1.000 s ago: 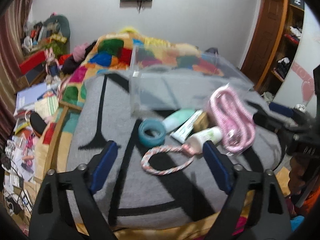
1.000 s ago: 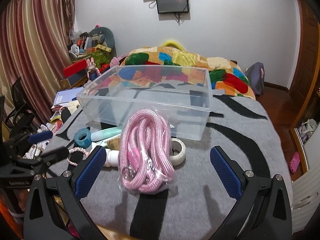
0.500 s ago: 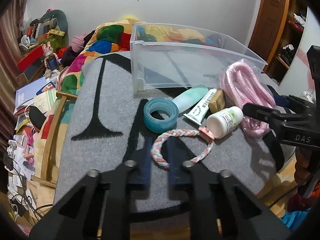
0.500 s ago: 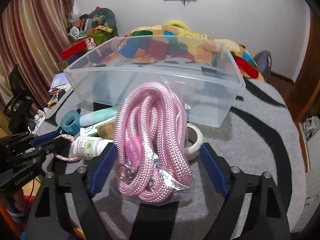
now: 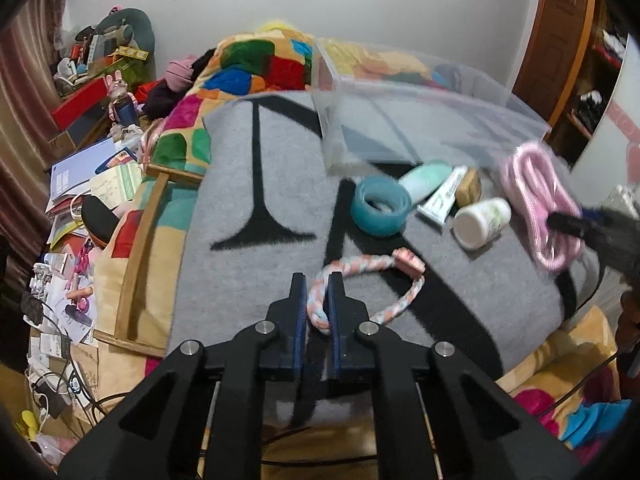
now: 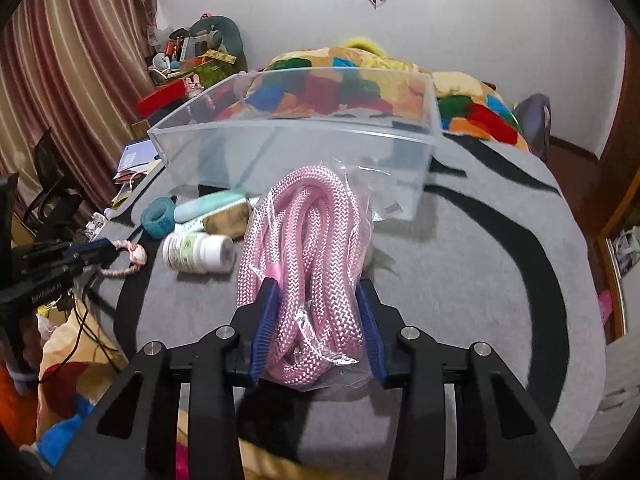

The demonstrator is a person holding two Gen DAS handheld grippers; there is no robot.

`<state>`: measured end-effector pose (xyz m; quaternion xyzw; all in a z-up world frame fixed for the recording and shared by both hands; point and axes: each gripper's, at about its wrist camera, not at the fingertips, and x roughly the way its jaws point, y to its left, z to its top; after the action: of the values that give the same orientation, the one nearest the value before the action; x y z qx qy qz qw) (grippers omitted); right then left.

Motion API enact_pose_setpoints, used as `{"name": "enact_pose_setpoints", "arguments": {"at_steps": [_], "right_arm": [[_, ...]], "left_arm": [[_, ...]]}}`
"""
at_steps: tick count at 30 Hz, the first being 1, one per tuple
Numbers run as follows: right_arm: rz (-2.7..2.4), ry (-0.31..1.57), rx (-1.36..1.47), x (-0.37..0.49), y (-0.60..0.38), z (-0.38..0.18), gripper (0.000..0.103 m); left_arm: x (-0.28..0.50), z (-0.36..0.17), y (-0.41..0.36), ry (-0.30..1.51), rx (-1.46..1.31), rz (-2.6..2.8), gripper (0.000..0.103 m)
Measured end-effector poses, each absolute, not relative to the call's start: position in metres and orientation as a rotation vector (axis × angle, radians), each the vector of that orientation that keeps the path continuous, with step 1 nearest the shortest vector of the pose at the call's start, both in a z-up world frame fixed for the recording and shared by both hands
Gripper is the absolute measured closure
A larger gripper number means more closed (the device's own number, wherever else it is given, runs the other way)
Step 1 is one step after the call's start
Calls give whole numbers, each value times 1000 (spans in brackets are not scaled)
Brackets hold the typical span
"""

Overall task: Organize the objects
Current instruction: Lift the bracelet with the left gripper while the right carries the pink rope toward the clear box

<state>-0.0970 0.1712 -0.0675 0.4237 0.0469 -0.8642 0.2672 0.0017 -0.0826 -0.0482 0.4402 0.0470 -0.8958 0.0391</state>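
Note:
My left gripper (image 5: 318, 294) is shut on the near end of a pink, white and blue braided rope loop (image 5: 372, 276) lying on the grey blanket (image 5: 240, 280). My right gripper (image 6: 316, 304) is shut on a bagged coil of pink rope (image 6: 304, 240), which also shows at the right of the left wrist view (image 5: 536, 204). A clear plastic bin (image 6: 296, 148) stands behind the objects. Between them lie a teal tape roll (image 5: 380, 206), a mint tube (image 5: 426, 176), a white tube (image 5: 442, 198), a brown block (image 5: 468, 188) and a white bottle (image 5: 482, 222).
The blanket covers a bed with a patchwork quilt (image 5: 256, 68) beyond it. Papers, cables and clutter (image 5: 68, 216) lie on the floor at the left. A wooden door and shelves (image 5: 568, 44) stand at the right.
Both grippers moved forward and closed: the left onto the braided loop, the right onto the bagged pink rope.

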Motion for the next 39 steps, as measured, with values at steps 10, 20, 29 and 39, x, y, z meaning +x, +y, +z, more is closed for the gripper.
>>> {"name": "enact_pose_setpoints", "arguments": {"at_steps": [10,20,29,39], "right_arm": [[-2352,157,1137,-98,151,-58,26],[-2370,218,1206,-106,141,-88,33],[-2361,129,1149,-97,162,-71,52],[-2406,65,1067,-104,173,-37,52]], "left_arm": [[-12,-43,-42,119,1394,-2848,64],[-28,-64,-42,162,1383,-2760,91],[-3,-37,-52,215,1276,-2822,92],[-9,6,-53,255,1136,-2926,92]]}}
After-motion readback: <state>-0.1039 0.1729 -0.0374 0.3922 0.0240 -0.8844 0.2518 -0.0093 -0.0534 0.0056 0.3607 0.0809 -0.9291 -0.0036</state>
